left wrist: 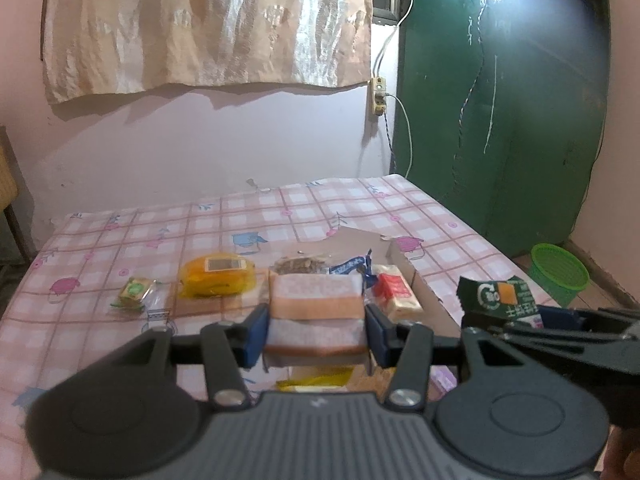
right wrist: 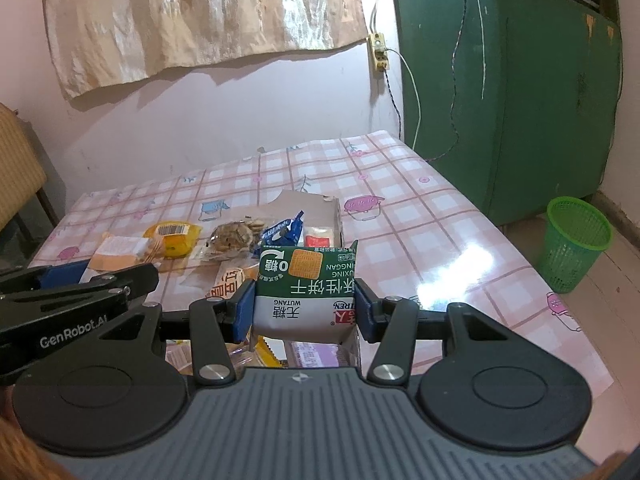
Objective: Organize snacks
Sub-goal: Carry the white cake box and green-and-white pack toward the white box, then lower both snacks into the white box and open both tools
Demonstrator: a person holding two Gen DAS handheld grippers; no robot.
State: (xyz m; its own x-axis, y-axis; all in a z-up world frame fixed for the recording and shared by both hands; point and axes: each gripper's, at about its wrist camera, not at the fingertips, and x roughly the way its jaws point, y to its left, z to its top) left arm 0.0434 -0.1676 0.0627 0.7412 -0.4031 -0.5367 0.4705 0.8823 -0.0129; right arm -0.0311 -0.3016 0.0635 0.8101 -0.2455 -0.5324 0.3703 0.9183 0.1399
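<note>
My left gripper [left wrist: 316,330] is shut on a pale orange-and-white snack packet [left wrist: 316,300], held above the table. My right gripper [right wrist: 306,308] is shut on a green-and-white biscuit packet [right wrist: 306,280], printing upside down; that packet [left wrist: 500,300] also shows at the right of the left wrist view. Beyond the grippers lie a yellow packet [left wrist: 218,276], a small green sweet [left wrist: 134,292], a clear bag of biscuits [right wrist: 234,236], a blue wrapper [right wrist: 284,232] and a red-and-white packet [left wrist: 394,292]. A torn cardboard box [right wrist: 316,206] sits among them. More packets lie half hidden below the jaws.
The table carries a pink checked cloth [right wrist: 420,216], glossy on its right half. A green plastic basket [right wrist: 576,240] stands on the floor to the right, beside a green cabinet [right wrist: 520,100]. A wall with a curtain closes the far side; a chair stands far left.
</note>
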